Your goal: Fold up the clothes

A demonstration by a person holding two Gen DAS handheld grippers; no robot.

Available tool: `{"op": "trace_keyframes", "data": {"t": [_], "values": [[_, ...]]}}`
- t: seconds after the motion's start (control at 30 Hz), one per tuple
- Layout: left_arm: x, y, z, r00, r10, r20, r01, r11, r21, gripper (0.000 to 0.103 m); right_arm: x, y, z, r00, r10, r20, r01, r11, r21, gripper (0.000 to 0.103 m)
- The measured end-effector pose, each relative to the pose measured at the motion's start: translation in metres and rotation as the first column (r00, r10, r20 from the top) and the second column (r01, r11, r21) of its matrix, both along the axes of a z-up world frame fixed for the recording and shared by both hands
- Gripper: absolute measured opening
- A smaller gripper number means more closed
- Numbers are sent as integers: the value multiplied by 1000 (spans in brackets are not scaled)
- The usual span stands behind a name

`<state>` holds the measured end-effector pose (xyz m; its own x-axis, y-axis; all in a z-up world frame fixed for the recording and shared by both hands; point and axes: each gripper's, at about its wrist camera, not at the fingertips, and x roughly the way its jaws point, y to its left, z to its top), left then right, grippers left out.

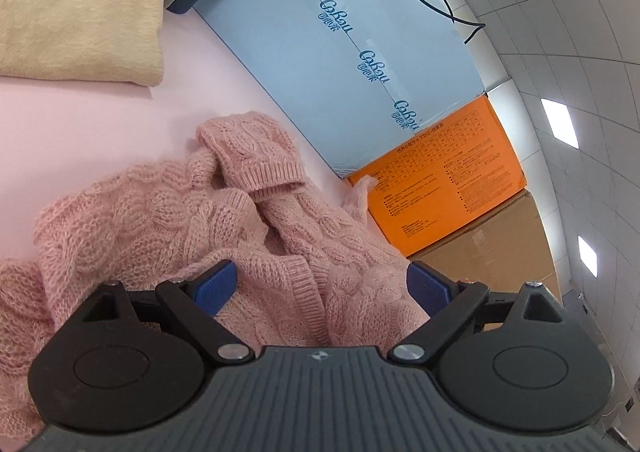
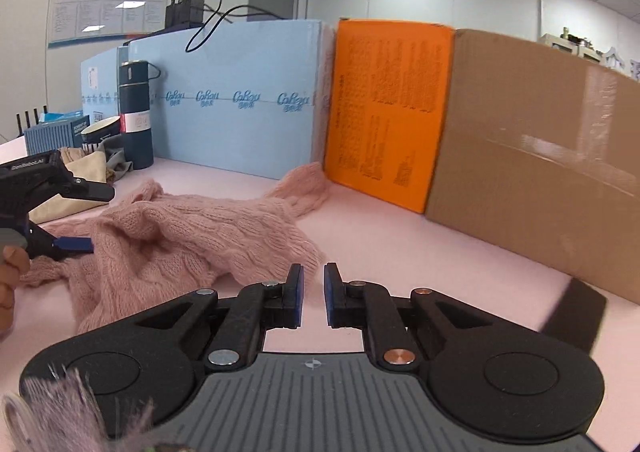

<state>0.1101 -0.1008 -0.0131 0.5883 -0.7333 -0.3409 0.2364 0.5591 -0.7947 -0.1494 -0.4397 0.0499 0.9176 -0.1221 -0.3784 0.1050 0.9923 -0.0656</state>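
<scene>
— Right gripper (image 2: 313, 294) first, nearest the lens: its blue pads are sitting close together with only a slim gap, clenched on nothing, hanging over bare pink table (image 2: 420, 252).
— And the big things behind?
— Brown carton (image 2: 540, 155) is standing at the far right, touching the orange box (image 2: 388, 107), which is leaning against the long blue box (image 2: 240, 99).
— Where is the clothing lying?
— Pink sweater (image 1: 192, 211) is sprawling crumpled across the table, one sleeve reaching to the foot of the orange box.
— Left gripper?
— Left gripper (image 1: 322, 286) is hovering with fingers spread wide, released, knit bunching between the pads without being pinched.
— Anything smaller?
— Beige cloth (image 1: 76, 7) is lying folded beyond the sweater, and a dark flask (image 2: 136, 111) is standing by the blue box.
</scene>
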Motion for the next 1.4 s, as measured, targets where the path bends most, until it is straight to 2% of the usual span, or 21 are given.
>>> {"op": "trace_keyframes", "data": {"t": [0.13,0.17,0.2,0.27,0.33,0.5,0.57,0.63,0.67,0.7,0.73,0.77,0.83,0.97,1.07,1.17,1.23,1.27,1.3,1.37,1.4], "values": [[-2,-3,1,1000,21,-2,-21,1000,10,92,-42,-10,7,999,-43,-1,43,998,50,14],[-2,-3,1,1000,20,-1,-20,1000,11,92,-43,-10,6,1000,-25,11,25,997,74,31],[-2,-3,1,1000,15,1,-15,1000,13,92,-39,-9,4,1000,0,31,-3,995,98,61],[-3,-3,1,1000,-2,6,2,1000,18,92,-21,-6,-4,996,46,71,-55,988,141,83],[-3,-4,1,1000,-16,12,15,1000,23,94,11,-8,-13,996,57,64,-68,979,194,83],[-1,-6,1,999,-39,19,39,999,10,103,101,-31,-41,994,83,-67,-60,955,291,83],[1,-7,1,999,-38,15,38,999,8,103,127,-43,-53,990,108,-94,-64,922,382,83],[2,-11,2,999,-48,20,47,998,32,103,142,-50,-63,987,144,-74,-93,876,473,81],[1,-12,2,998,-51,23,50,998,39,103,146,-51,-67,985,165,-55,-114,851,513,65],[1,-13,3,998,-55,27,53,998,46,103,144,-51,-67,983,176,-45,-125,836,534,32],[1,-13,3,998,-58,29,56,997,52,103,139,-49,-64,984,169,-47,-119,838,533,21],[1,-14,3,998,-58,30,57,997,52,103,133,-47,-61,985,163,-49,-113,840,531,15],[0,-14,3,998,-60,33,59,997,53,103,111,-42,-49,987,157,-18,-127,852,508,14],[-4,-8,3,997,-57,46,56,998,24,103,31,-43,-13,988,118,95,-149,878,456,13],[-9,1,4,998,-26,65,27,1000,-16,103,-38,-47,11,988,71,139,-122,905,408,13],[-12,4,11,998,39,45,-39,999,-6,103,-86,-42,22,992,-5,126,-35,949,314,14],[-14,1,25,996,75,39,-77,995,62,103,-95,-43,20,990,-33,141,-20,933,358,37],[-12,-5,37,995,84,58,-91,985,144,103,-92,-45,16,986,-36,162,-33,915,402,73],[-10,-9,49,993,88,78,-103,970,218,103,-89,-46,13,982,-39,184,-48,894,445,86],[2,-12,69,990,39,133,-76,955,286,103,-67,-46,4,983,-4,183,-93,849,520,86],[10,-9,77,988,27,155,-71,955,288,103,-51,-45,-2,985,24,169,-114,828,549,86]]}}
